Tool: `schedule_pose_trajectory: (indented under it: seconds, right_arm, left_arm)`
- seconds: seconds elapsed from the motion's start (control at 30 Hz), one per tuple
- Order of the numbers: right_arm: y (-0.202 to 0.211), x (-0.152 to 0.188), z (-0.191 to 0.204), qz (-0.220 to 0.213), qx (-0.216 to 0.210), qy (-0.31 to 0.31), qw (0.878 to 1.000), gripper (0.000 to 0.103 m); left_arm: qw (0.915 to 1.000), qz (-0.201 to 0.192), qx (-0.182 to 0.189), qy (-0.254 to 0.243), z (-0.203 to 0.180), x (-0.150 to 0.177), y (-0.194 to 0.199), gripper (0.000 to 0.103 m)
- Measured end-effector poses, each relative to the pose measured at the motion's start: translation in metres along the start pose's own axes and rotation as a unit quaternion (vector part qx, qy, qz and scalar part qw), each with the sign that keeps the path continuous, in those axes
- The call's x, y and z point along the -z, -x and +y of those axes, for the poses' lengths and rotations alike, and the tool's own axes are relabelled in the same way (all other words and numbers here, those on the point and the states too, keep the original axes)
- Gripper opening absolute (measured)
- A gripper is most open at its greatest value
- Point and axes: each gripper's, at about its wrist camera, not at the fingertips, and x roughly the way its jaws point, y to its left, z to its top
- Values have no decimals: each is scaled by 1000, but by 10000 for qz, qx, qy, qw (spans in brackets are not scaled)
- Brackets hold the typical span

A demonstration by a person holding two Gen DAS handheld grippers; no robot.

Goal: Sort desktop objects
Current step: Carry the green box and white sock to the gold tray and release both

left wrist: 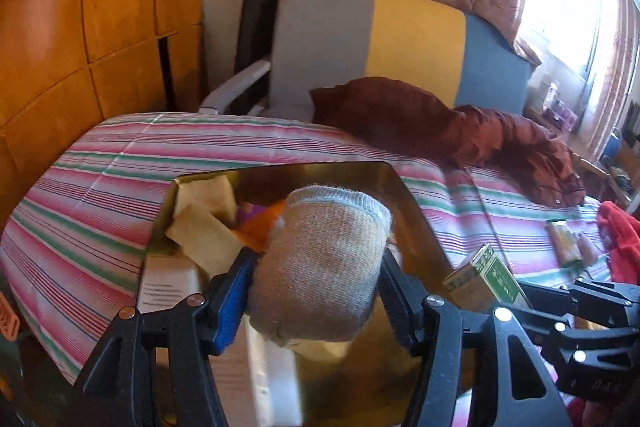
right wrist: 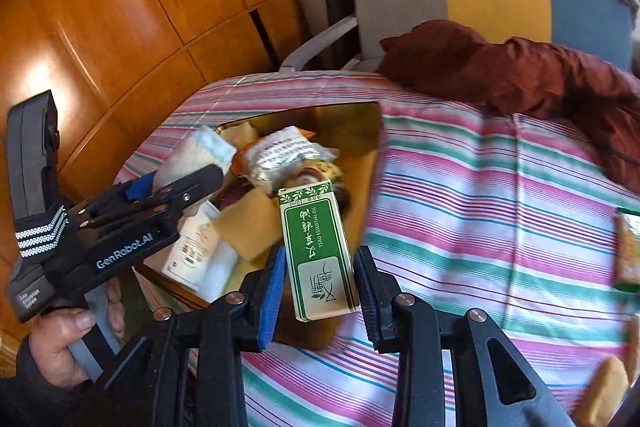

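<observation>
Over gold tin [left wrist: 416, 203] on striped bedspread [left wrist: 100, 163]: left tool [left wrist: 316, 291] clamped on rolled sock [left wrist: 324, 259], right tool [right wrist: 320, 287] pinching green box [right wrist: 316, 247]. Lower w/ care, release inside; free space prob. tight.

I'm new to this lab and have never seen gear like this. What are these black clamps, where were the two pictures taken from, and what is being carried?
There is no robot here: a person's hand holds a hand-held two-finger gripper, one in each hand. Each carries a wide-angle camera looking along its fingers, so one picture is the left gripper's view and the other the right's. The left gripper clamps a rolled beige bandage. The right gripper clamps a green essential oil box. Below both sits a gold tin already holding yellow sponges and packets, on a striped cloth. A crumpled dark red garment lies farther back, before a chair.
</observation>
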Motion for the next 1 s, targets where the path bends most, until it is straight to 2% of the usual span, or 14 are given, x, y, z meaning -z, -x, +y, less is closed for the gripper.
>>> schedule_pose_trajectory:
  seconds: [0.1, 0.17, 0.27, 0.47, 0.6, 1.0]
  right_arm:
    - [-13, -4, 10, 41, 21, 39, 10000, 37]
    - [-22, -6, 15, 102, -48, 57, 9999, 37]
    - [-32, -5, 19, 205, -130, 45, 9997, 47]
    - [-30, 5, 25, 235, -107, 154, 9995, 47]
    - [-21, 12, 21, 200, -25, 110, 9997, 53]
    - [-3, 32, 6, 139, -16, -20, 9999, 60]
  left_arm:
    - [9998, 122, 9, 130, 11, -3, -10, 62]
    - [9999, 118, -25, 41, 12, -5, -13, 64]
    - [9999, 70, -41, 63, 13, -5, -10, 66]
    - [9995, 71, 69, 302, 23, 0, -2, 67]
    - [9989, 149, 80, 447, 29, 8, 4, 67]
    - [9998, 163, 148, 23, -2, 20, 31, 67]
